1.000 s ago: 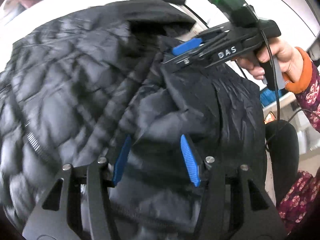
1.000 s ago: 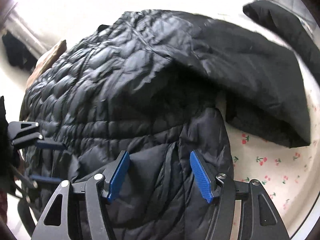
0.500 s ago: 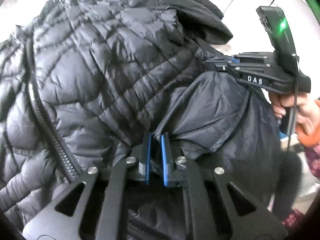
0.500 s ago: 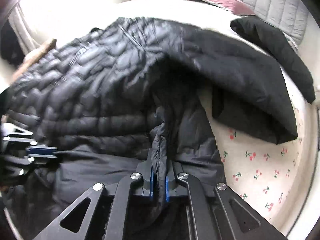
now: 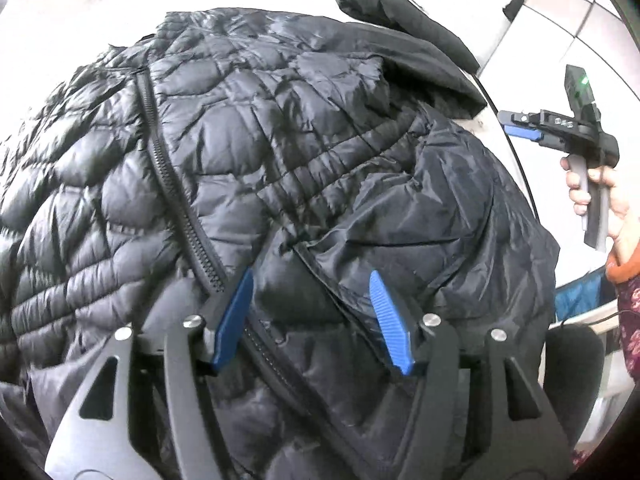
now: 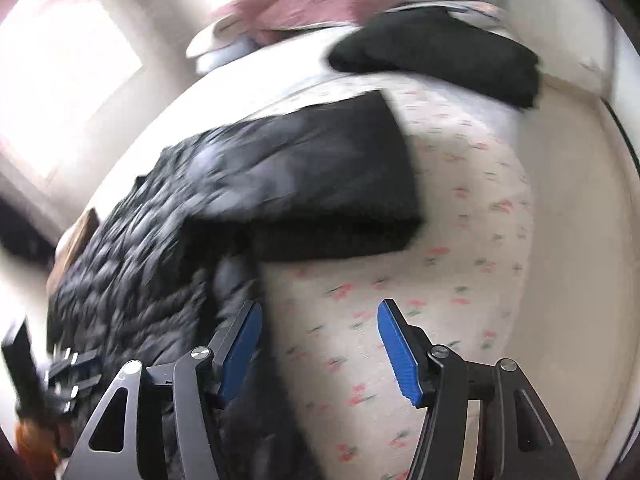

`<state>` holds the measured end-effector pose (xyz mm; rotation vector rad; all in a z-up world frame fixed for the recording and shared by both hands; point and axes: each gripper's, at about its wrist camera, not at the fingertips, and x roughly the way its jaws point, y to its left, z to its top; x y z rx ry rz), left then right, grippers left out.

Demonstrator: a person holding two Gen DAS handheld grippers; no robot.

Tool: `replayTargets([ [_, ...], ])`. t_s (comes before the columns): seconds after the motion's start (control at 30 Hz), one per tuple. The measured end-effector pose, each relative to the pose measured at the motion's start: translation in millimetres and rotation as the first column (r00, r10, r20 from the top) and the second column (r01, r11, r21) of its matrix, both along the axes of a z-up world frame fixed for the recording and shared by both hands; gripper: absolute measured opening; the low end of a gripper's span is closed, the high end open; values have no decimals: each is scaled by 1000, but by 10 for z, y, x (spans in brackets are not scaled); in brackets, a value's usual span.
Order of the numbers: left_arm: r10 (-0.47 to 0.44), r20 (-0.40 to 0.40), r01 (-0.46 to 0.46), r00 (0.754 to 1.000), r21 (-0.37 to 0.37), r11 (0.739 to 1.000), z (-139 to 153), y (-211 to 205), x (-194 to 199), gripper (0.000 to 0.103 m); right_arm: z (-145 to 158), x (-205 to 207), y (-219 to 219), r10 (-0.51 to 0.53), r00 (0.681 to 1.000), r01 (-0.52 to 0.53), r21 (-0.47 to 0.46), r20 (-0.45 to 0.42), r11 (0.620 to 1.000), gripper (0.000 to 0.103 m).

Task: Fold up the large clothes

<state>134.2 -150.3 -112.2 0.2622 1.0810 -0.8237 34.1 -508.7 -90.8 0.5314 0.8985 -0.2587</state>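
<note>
Jacket (image 5: 248, 168) on bed (image 6: 460, 248), both tongs open

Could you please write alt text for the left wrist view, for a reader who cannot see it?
The open left gripper hovers over a black quilted jacket spread on a bed, holding nothing. At the right edge, the right gripper is off the jacket, also holding nothing.

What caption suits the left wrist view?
Open left hand-held gripper above a black quilted jacket on the bed.
</note>
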Motion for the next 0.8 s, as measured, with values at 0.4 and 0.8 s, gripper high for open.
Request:
replayTargets([
  [0.4, 130, 34, -129, 991, -44, 991, 197, 169, 28, 69, -65, 757, -289, -145, 988, 126, -287, -49, 950, 4],
  [0.8, 192, 18, -190, 981, -91, 978, 223, 455, 68, 69, 1334, 1083, 837, 55, 996, 44, -938, 67, 343, 2],
])
